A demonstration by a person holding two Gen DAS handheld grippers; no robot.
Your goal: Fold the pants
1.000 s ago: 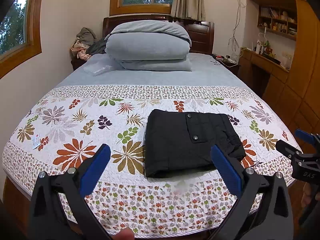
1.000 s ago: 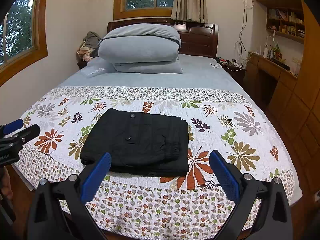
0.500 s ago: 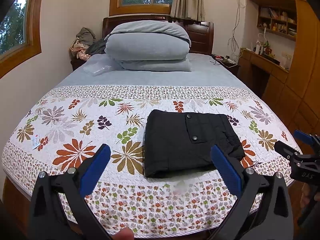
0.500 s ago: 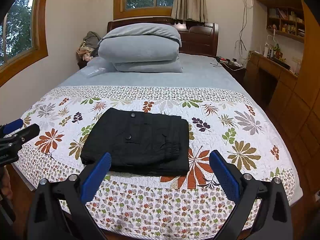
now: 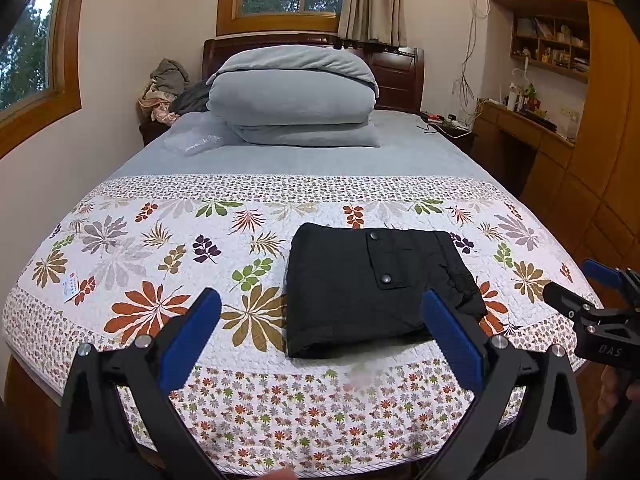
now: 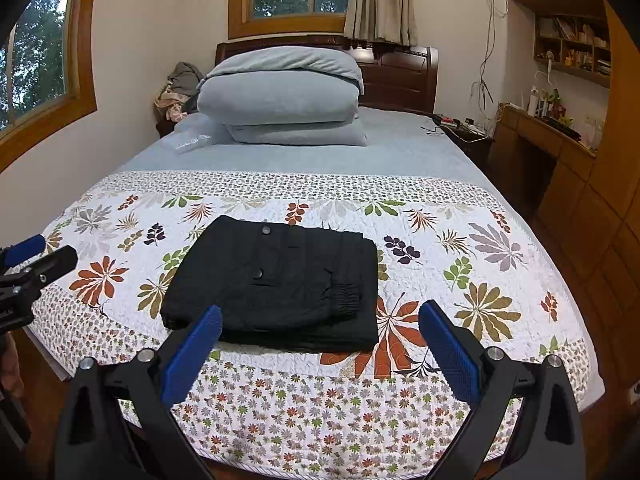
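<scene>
Black pants [image 5: 368, 288] [image 6: 280, 280] lie folded into a flat square packet on the floral quilt [image 5: 160, 248] [image 6: 460, 264] near the bed's foot, two snap buttons showing on top. My left gripper [image 5: 320, 304] hangs open just short of the bed's edge, holding nothing, with the packet ahead and slightly right. My right gripper [image 6: 320, 312] is open too, empty, with the packet ahead and slightly left. Each gripper shows at the side of the other's view: the right gripper [image 5: 576, 292] and the left gripper [image 6: 36, 252]. Neither touches the pants.
A stack of folded grey bedding [image 5: 292, 96] [image 6: 280, 92] sits by the dark headboard. Loose clothes [image 5: 164, 88] pile at the far left. Wooden cabinets and a desk [image 5: 560, 152] [image 6: 560, 148] line the right wall. A hand [image 5: 612, 392] shows at the right edge.
Almost nothing differs; both views have drifted very slightly, and the pants lie just as before. Both grippers stay open.
</scene>
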